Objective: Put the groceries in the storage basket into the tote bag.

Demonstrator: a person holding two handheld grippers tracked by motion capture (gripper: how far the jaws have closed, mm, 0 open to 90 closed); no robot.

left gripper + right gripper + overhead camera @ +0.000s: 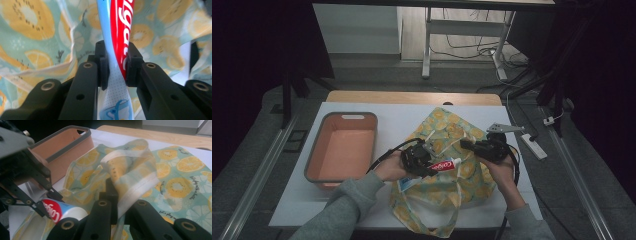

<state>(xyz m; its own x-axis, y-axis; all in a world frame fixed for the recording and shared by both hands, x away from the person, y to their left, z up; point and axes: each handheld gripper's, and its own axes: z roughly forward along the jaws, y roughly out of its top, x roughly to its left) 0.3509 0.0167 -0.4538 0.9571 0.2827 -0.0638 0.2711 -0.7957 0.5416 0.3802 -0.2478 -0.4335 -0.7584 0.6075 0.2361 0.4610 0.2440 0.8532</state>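
– Where do we stand?
– My left gripper (117, 71) clamps the toothpaste tube (445, 165) just over the fruit-print bag (462, 185); my right gripper (121, 202) pinches its rim. Tube isn't inside yet.

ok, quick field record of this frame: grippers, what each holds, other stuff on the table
left gripper: shut on the toothpaste tube, red and blue tube running up between the pads
right gripper: shut on the bag edge, a pale hemmed strip lifted off the table
fruit-print bag: crumpled cloth, mid-table, under both grippers
tube position: over the bag, capped end towards the right gripper
orange bin: left of the bag, nothing seen inside
table: white sheet over a wooden top
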